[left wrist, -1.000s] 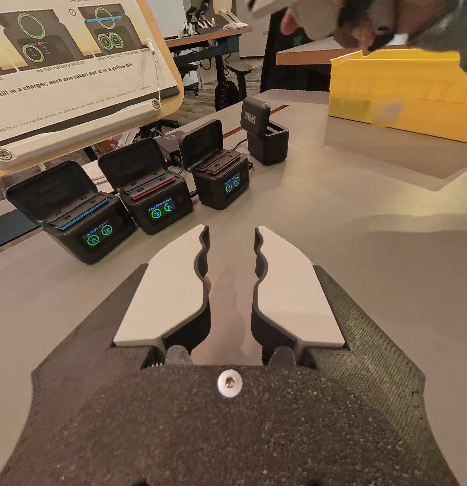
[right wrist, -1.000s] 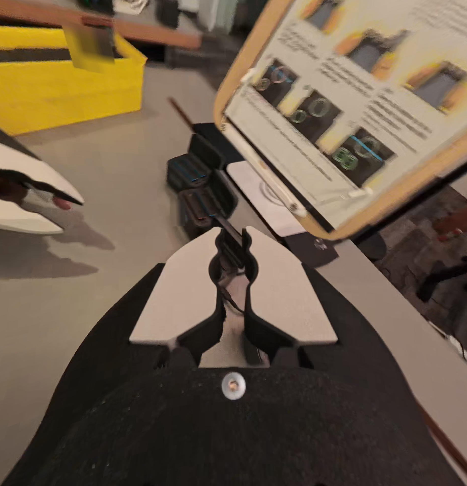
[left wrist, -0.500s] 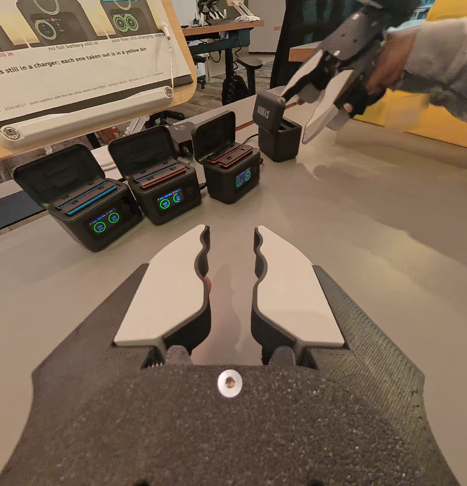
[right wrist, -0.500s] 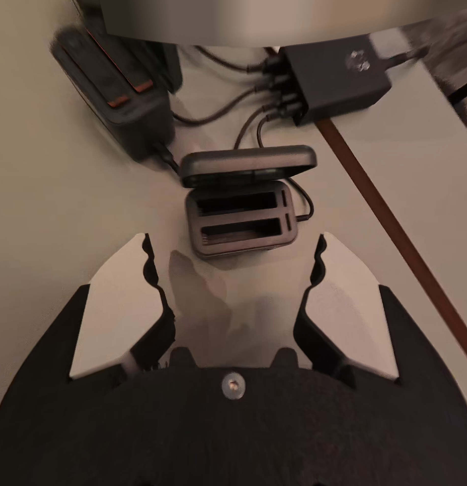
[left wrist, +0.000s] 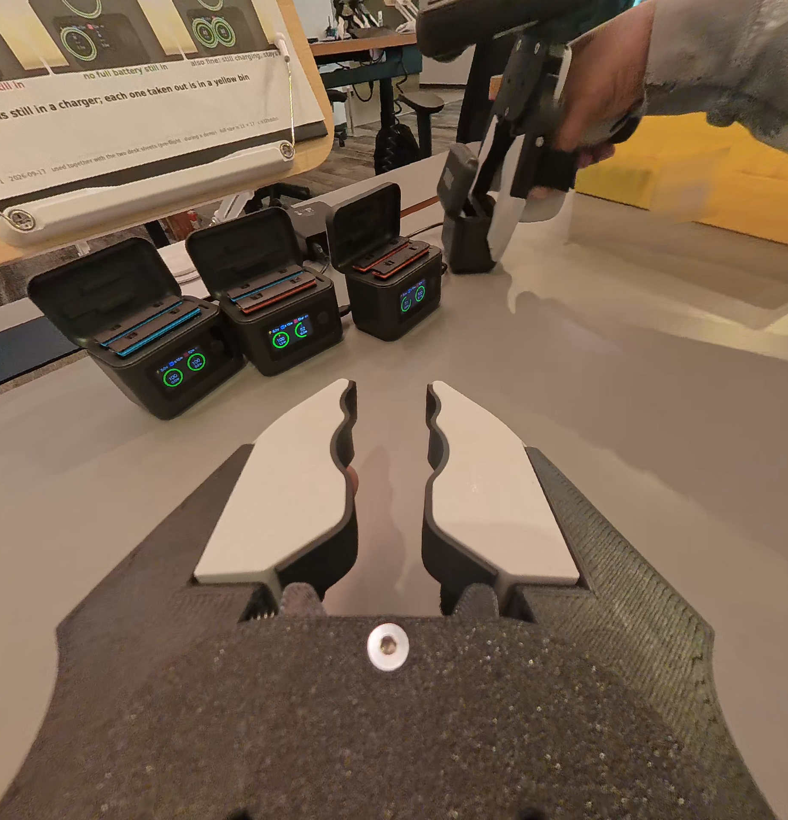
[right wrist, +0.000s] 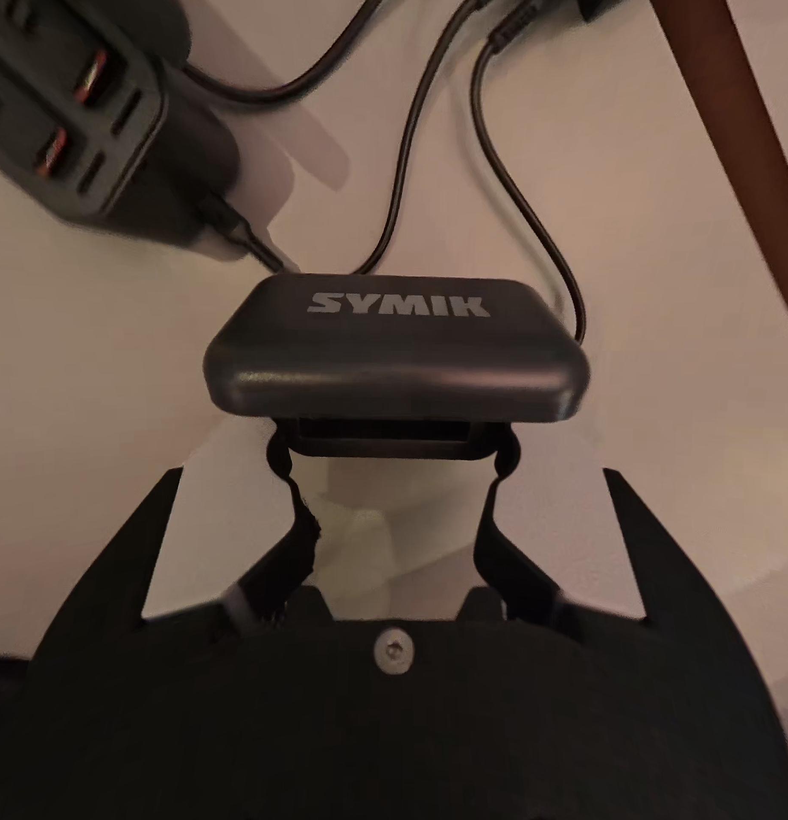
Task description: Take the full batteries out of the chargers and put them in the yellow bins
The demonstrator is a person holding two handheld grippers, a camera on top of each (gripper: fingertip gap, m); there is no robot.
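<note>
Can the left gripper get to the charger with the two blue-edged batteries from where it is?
Probably yes. The left gripper is open and empty, and only bare table lies between it and that open-lidded charger. The right gripper is busy farther off.

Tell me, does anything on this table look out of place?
Only the small end charger: it faces another way than the three lit chargers, shows no lit screen, and the right tongs straddle it.

The fourth charger (left wrist: pixel 465 239) is partly hidden behind the right tool (left wrist: pixel 507 222); its raised lid (right wrist: pixel 394 350) covers its slots in the right wrist view. Beside it, the orange-tabbed charger (right wrist: pixel 73 124) is blurred and cut off. The yellow bin (left wrist: pixel 694 177) is blurred.
</note>
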